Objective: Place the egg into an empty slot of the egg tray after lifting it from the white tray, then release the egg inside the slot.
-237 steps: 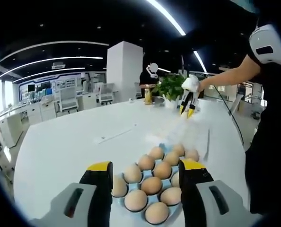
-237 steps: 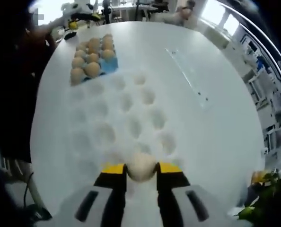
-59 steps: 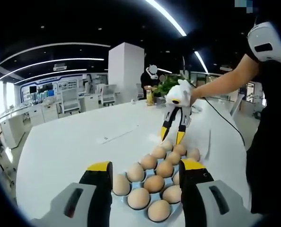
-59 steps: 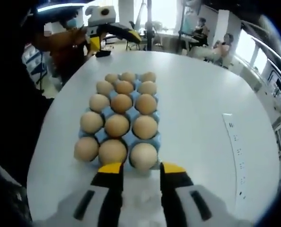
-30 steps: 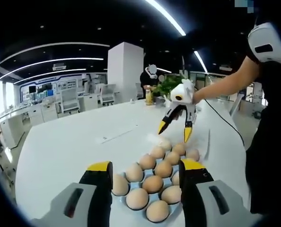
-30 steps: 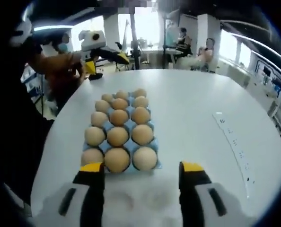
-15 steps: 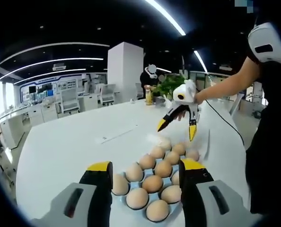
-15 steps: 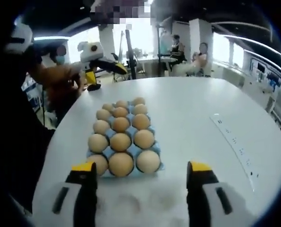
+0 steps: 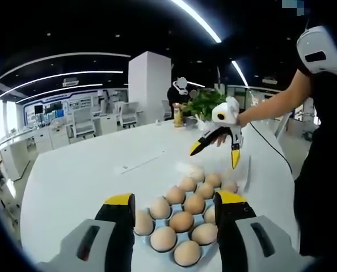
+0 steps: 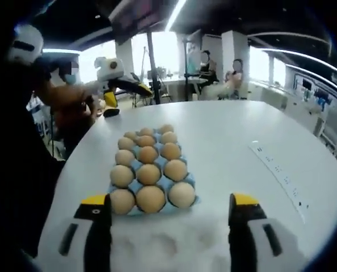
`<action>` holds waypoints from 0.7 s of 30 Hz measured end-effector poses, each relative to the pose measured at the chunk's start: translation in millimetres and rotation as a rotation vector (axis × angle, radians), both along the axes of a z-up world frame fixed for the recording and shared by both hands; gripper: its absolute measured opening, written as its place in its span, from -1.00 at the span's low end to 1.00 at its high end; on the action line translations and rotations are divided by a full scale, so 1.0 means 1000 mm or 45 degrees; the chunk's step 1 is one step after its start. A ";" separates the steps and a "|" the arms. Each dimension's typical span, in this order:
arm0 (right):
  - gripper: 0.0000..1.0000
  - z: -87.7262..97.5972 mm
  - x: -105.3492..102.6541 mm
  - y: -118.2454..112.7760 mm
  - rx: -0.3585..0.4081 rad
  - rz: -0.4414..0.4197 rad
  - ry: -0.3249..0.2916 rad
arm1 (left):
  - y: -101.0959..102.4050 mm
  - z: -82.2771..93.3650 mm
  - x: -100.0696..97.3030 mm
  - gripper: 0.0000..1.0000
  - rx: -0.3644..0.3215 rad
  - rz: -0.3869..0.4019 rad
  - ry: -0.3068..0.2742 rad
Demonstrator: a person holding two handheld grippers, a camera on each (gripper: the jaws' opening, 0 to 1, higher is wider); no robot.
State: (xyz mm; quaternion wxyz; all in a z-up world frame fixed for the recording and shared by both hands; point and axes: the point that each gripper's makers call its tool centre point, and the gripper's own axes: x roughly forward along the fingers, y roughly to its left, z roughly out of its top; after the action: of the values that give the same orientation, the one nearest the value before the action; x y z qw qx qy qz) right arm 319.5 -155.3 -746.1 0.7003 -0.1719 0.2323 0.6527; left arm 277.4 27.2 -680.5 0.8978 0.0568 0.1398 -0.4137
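Egg tray: sitting on the table, holding eggs in three columns, every visible slot filled. White tray: lying on the table just before the egg tray in the right gripper view, between that view's jaws. Strip: lying on the table right of the egg tray. Plant: standing at the table's far edge in the left gripper view, beyond the eggs.
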 end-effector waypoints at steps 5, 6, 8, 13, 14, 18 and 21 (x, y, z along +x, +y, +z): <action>0.75 0.008 0.001 -0.001 0.047 -0.023 -0.022 | -0.001 0.002 -0.002 0.14 -0.005 0.001 -0.005; 0.75 0.009 0.001 -0.002 0.048 -0.025 -0.020 | -0.001 0.002 -0.002 0.14 -0.003 0.001 -0.006; 0.75 0.010 -0.002 -0.003 0.066 -0.035 -0.019 | -0.001 0.002 -0.003 0.14 -0.004 0.003 -0.006; 0.64 0.013 -0.006 -0.007 0.100 -0.054 -0.025 | -0.002 0.003 -0.004 0.14 -0.002 0.001 -0.009; 0.67 0.014 -0.007 -0.008 0.109 -0.061 -0.024 | -0.003 0.004 -0.005 0.15 0.000 -0.003 -0.014; 0.70 0.017 -0.011 -0.015 0.120 -0.089 -0.024 | -0.004 0.007 -0.006 0.15 -0.002 -0.004 -0.019; 0.69 0.022 -0.015 -0.023 0.148 -0.129 -0.038 | -0.006 0.008 -0.008 0.15 -0.001 -0.009 -0.024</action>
State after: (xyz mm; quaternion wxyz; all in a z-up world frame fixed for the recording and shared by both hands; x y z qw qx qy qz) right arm 304.8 -178.0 -724.3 0.7447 -0.1286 0.1919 0.6261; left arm 269.6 20.7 -672.4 0.8976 0.0610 0.1309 -0.4164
